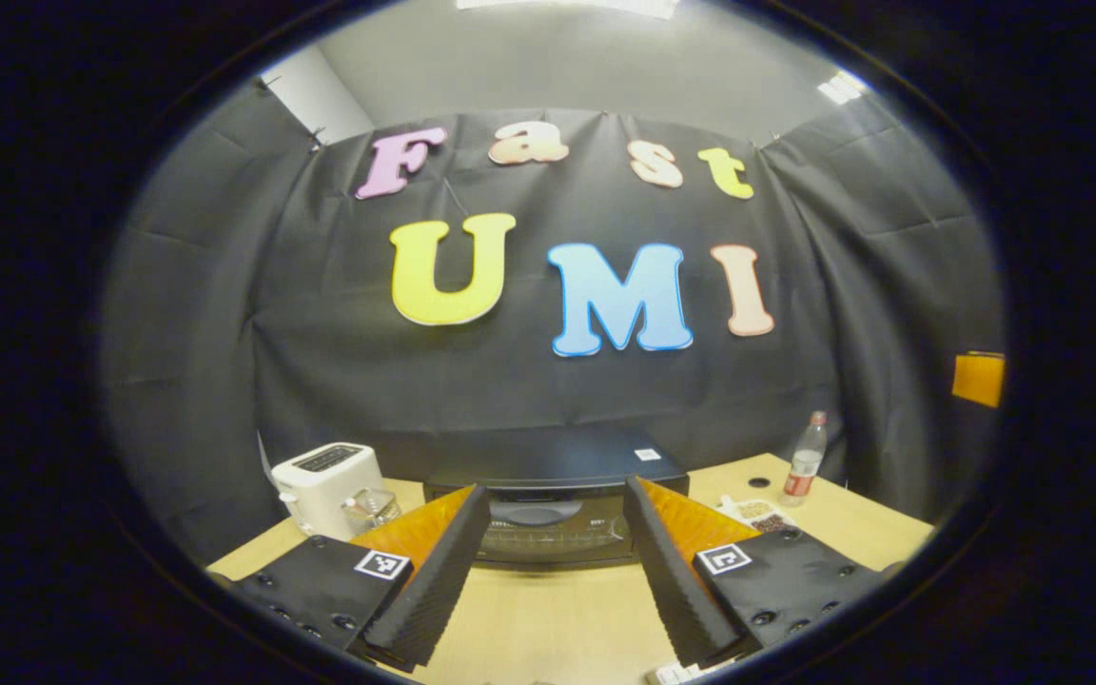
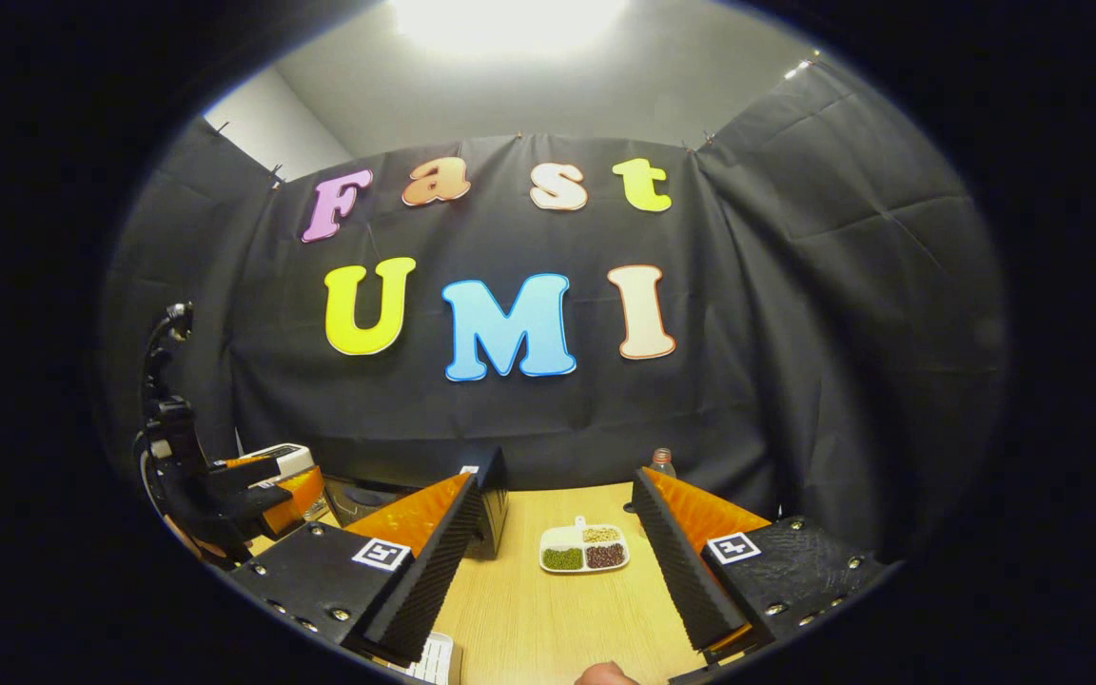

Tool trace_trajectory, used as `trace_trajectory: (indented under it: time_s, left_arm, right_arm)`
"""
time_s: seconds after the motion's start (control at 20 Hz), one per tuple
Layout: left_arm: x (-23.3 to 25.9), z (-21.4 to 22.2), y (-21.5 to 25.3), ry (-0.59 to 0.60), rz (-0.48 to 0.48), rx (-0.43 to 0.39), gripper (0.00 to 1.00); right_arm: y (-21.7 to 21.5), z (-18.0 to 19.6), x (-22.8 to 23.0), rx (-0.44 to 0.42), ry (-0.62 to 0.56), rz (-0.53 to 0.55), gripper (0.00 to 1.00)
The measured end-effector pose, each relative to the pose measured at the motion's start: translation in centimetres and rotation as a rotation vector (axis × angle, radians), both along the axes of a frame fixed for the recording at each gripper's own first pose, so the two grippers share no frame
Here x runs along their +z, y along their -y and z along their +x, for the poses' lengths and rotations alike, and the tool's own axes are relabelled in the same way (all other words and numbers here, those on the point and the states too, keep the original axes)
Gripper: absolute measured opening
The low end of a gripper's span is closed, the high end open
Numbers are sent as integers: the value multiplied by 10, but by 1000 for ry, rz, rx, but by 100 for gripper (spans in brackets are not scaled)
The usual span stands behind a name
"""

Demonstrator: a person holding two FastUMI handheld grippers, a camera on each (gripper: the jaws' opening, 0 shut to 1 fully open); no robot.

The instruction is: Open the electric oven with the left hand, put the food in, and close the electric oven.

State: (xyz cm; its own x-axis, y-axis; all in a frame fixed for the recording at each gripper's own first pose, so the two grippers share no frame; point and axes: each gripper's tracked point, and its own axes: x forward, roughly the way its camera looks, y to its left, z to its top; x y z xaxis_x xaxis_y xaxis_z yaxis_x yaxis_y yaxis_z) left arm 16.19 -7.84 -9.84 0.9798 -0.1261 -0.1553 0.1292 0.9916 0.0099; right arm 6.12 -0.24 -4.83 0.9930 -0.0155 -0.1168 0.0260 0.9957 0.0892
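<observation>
Oven sits shut on the table, framed between our wide-open, empty left gripper. Right gripper, likewise spread and empty, faces the food tray; its contents look like beans.

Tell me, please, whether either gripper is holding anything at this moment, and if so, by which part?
Nothing is held. The left gripper has its jaws spread wide before the closed oven; the right gripper is likewise open, above the food tray.
</observation>
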Motion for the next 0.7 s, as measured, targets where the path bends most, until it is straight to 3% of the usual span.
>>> trace_trajectory:
  time_s: [0.1,0.15,0.2,0.3,0.7]
  left_arm:
    - [24,-29,2,35,3,14,97]
    - [34,-42,1,48,7,23,90]
    - [42,-55,1,56,5,29,90]
    - [54,-80,0,71,8,33,98]
    - [78,-141,-32,112,43,55,98]
  right_arm:
    - [4,-12,4,28,12,6,97]
    - [4,-18,6,42,19,7,97]
    - [3,-23,7,58,23,6,97]
    - [4,-33,6,74,21,-2,97]
    - [-6,-56,14,76,44,-8,97]
